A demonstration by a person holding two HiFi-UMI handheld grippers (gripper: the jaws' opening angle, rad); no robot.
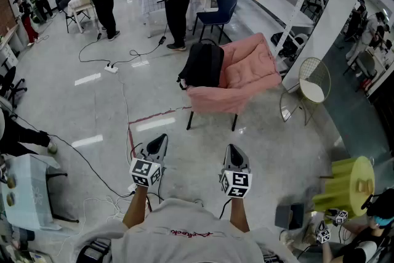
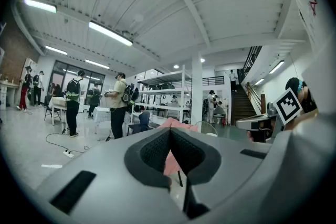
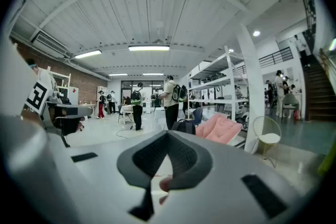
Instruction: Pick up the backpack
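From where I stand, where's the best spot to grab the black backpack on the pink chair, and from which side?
Probably grip the backpack by its top edge, coming from above on the near side: it stands upright against the pink chair, which blocks the back.

We can read no word or number anywhere. The closest thing is a line of red script on the person's pale shirt [image 1: 183, 233], upside down in the head view and too small for us to spell out. Red lettering also runs along a white sleeve [image 2: 314, 1] in the left gripper view, cut off and illegible. The left tool [image 1: 160, 140] and right tool [image 1: 233, 149] each bear cubes with black-and-white square patterns, not letters.
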